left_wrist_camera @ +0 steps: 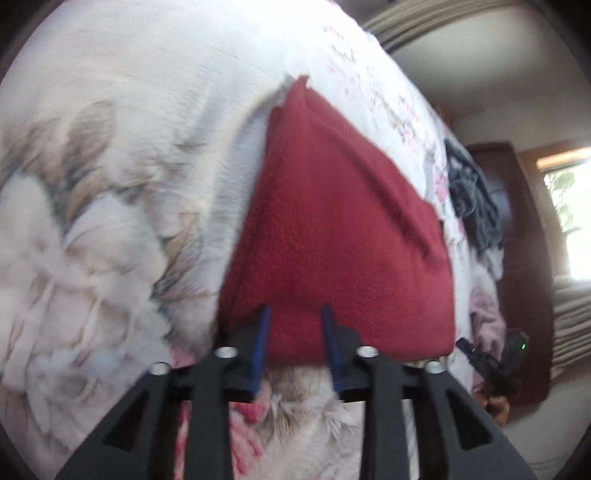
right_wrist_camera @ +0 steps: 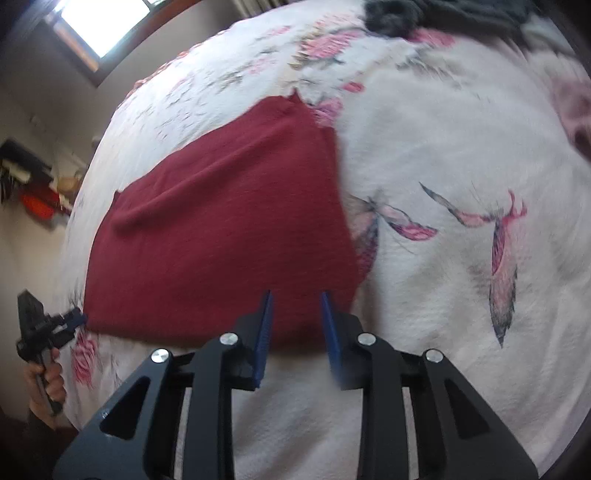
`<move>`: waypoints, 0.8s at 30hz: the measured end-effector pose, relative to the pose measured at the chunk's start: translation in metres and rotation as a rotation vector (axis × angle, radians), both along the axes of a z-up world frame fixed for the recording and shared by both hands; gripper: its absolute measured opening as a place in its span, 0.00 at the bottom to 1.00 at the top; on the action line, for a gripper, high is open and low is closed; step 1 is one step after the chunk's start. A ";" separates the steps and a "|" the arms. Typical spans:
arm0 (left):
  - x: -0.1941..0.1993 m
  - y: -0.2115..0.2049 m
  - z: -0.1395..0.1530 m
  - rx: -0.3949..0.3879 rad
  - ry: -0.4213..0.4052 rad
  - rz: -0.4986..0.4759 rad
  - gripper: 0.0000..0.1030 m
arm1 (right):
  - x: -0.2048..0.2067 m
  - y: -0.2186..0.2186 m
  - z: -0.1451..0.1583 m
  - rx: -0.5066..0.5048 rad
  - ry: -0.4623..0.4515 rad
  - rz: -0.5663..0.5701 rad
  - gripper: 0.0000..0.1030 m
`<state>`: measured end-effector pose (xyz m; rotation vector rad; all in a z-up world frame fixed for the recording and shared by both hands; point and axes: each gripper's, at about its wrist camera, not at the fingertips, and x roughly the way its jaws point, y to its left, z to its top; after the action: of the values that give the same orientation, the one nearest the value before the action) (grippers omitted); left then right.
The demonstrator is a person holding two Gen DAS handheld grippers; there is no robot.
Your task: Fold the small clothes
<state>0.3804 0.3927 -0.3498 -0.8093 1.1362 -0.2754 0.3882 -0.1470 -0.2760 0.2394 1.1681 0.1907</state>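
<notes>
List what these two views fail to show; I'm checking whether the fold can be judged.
- Red cloth: layers underneath hidden by its own top face, both views.
- Dark clothes: cut by the right view's top edge; blurred in the left view.
- Right gripper: contact with the cloth unclear, motion blur.
- Left gripper: likewise.

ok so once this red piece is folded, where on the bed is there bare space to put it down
Bare bedspread lies to the right of the red cloth, up to the fish print. The near strip under the right gripper is also bare. The far edge is crowded: a dark grey heap and a pink garment.
</notes>
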 end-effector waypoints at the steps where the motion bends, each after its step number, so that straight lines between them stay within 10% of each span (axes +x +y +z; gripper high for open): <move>1: -0.010 0.007 0.003 -0.008 -0.005 0.032 0.50 | -0.006 0.021 0.007 -0.038 -0.024 0.054 0.32; 8: -0.085 0.053 0.006 -0.109 -0.040 0.150 0.61 | -0.080 0.223 0.004 -0.376 -0.246 0.554 0.67; 16: -0.118 0.072 0.004 -0.141 -0.065 0.190 0.63 | -0.114 0.378 -0.045 -0.719 -0.490 0.889 0.66; 24: -0.126 0.085 0.006 -0.177 -0.121 0.190 0.63 | -0.112 0.438 -0.073 -0.938 -0.581 0.947 0.65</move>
<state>0.2546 0.4776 -0.3439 -1.0364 0.9228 -0.2656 0.2766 0.2912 -0.3487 -1.1504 0.6043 0.4717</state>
